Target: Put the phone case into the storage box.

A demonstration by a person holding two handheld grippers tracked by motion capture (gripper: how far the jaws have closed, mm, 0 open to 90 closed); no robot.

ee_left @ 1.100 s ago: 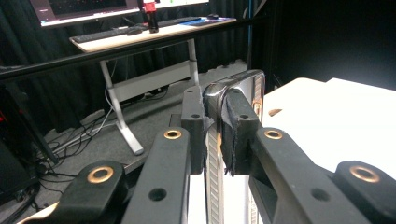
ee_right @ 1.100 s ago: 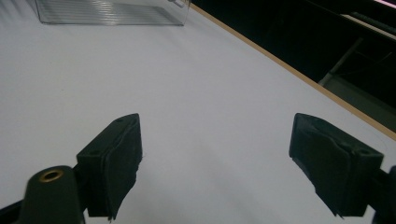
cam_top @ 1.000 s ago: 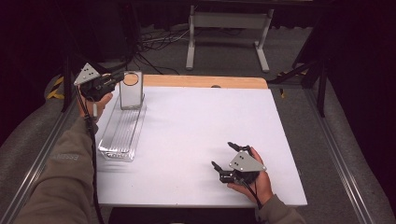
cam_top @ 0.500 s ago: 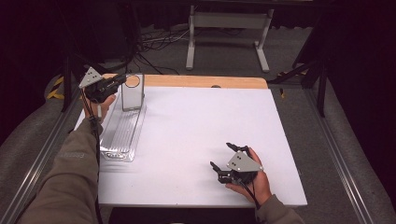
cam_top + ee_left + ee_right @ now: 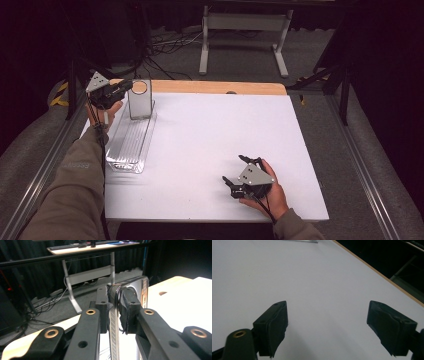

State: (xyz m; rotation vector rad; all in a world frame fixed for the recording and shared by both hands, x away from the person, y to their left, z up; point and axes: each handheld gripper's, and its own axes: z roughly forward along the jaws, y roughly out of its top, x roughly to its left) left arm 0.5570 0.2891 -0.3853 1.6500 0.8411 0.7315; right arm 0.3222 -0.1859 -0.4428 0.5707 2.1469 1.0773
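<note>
Two pads [image 5: 127, 306] of the left hand-held gripper [image 5: 113, 305] pinch the clear container's wall [image 5: 115, 315]

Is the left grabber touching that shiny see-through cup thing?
Touching. In the left gripper view, the left gripper has both black pads pressed on the clear container's thin wall, one on each side, with no gap.

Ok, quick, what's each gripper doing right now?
Left gripper: jaws shut on the rim of the clear container standing at the tray's far end.
Right gripper: jaws open, holding nothing, low over the white table.
</note>
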